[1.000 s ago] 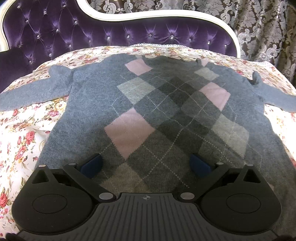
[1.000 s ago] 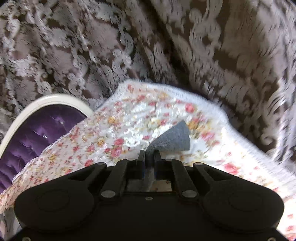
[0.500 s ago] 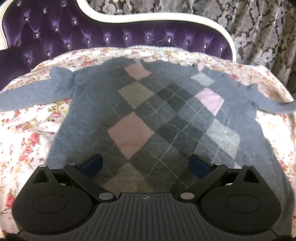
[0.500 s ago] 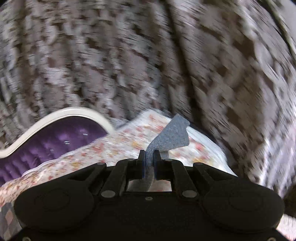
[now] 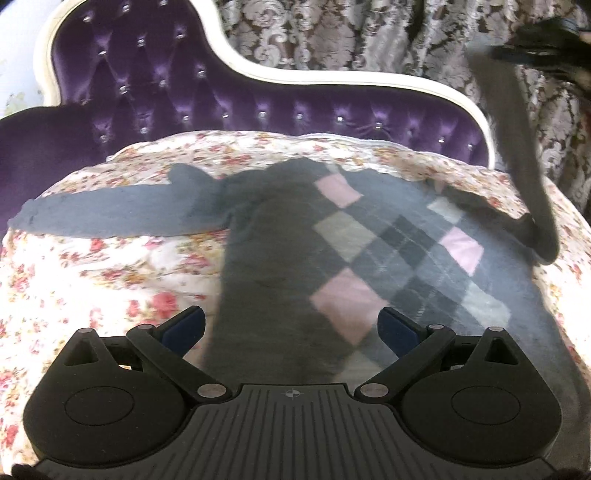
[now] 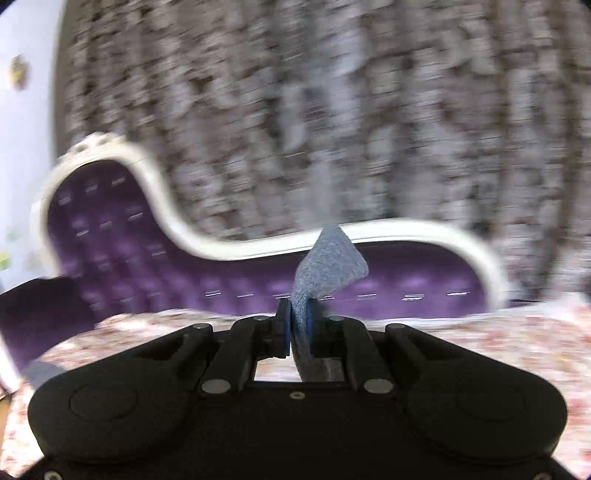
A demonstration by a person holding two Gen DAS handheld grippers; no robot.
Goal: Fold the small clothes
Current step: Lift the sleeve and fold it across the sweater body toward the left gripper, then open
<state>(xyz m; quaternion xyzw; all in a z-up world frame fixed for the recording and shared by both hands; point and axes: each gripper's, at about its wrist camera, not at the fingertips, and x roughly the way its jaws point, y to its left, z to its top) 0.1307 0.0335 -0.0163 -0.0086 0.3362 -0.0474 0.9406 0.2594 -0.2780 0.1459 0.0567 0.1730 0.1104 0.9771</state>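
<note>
A grey sweater (image 5: 280, 266) with a pink and grey diamond pattern lies flat on the floral bedspread (image 5: 92, 280). Its left sleeve (image 5: 110, 214) lies spread out to the left. My left gripper (image 5: 291, 332) is open and empty above the sweater's lower hem. My right gripper (image 6: 298, 325) is shut on the cuff of the right sleeve (image 6: 328, 262). In the left wrist view that sleeve (image 5: 517, 155) hangs lifted high above the bed, with the right gripper at the top right corner (image 5: 539, 55).
A purple tufted headboard (image 5: 221, 99) with a white frame stands behind the bed. Patterned brown and silver curtains (image 5: 351, 33) hang behind it. The bed's right edge drops off near the lifted sleeve.
My right gripper has lifted the right sleeve off the bed and swung left toward the headboard. My left gripper has shifted left and back, so the left sleeve shows in full.
</note>
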